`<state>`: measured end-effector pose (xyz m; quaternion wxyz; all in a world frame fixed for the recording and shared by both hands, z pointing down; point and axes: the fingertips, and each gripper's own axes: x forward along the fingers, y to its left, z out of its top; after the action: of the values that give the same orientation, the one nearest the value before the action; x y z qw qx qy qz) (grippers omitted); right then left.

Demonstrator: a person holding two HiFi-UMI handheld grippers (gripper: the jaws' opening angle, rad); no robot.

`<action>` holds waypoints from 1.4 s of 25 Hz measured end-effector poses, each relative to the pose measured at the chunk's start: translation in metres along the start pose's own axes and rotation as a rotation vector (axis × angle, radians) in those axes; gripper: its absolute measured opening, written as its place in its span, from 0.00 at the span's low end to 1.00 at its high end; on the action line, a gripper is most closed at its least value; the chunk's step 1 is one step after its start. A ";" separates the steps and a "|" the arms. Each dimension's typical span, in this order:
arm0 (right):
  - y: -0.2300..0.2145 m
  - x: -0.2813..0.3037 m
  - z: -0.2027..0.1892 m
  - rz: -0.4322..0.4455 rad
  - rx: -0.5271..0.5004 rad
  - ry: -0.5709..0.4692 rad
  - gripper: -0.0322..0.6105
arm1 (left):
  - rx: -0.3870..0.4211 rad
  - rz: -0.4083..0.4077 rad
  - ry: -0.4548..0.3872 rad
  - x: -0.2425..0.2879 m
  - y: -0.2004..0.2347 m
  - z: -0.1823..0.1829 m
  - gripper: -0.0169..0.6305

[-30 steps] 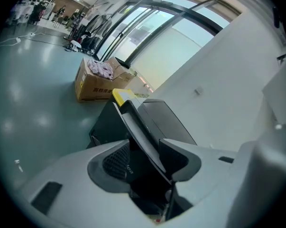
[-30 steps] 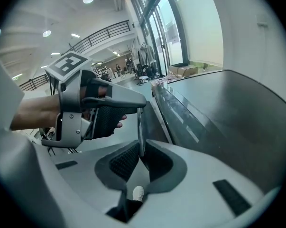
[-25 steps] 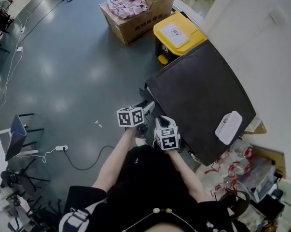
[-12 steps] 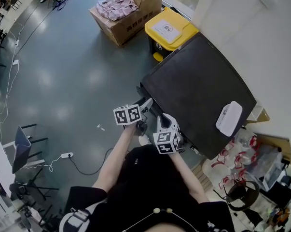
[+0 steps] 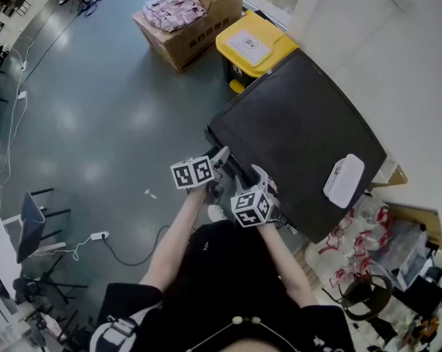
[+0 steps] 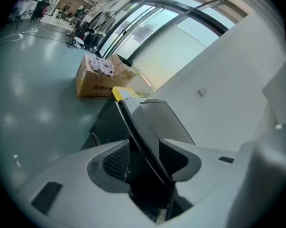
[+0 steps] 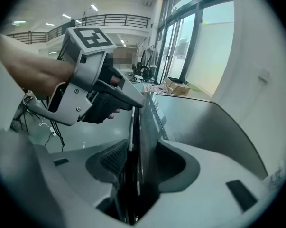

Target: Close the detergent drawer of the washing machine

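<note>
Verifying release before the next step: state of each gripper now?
Left gripper: open, straddling the washing machine edge.
Right gripper: open, jaws have just been opening, same edge between them.

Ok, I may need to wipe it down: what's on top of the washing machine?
One white flat case lies on the washing machine's dark top, by its right edge as the person faces it. Whatever sits beneath the case is covered.
</note>
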<state>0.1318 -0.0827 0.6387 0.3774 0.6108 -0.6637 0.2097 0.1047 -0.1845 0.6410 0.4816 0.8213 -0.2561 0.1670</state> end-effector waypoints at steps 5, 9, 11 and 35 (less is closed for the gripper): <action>-0.001 0.003 0.001 0.037 0.008 0.000 0.37 | -0.041 0.050 -0.017 0.003 0.003 0.002 0.31; -0.003 0.003 0.000 0.037 0.008 0.008 0.36 | -0.053 0.099 -0.018 0.006 0.003 0.002 0.31; -0.004 0.004 0.000 0.035 0.010 0.007 0.35 | -0.050 0.111 -0.021 0.007 0.003 0.002 0.31; -0.046 -0.072 0.071 0.246 0.288 -0.436 0.06 | 0.472 -0.129 -0.194 -0.052 -0.080 0.032 0.14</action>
<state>0.1567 -0.0958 0.5314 0.1070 0.6037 -0.7616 0.2099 0.1103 -0.1669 0.5419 0.2597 0.9376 -0.2023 0.1117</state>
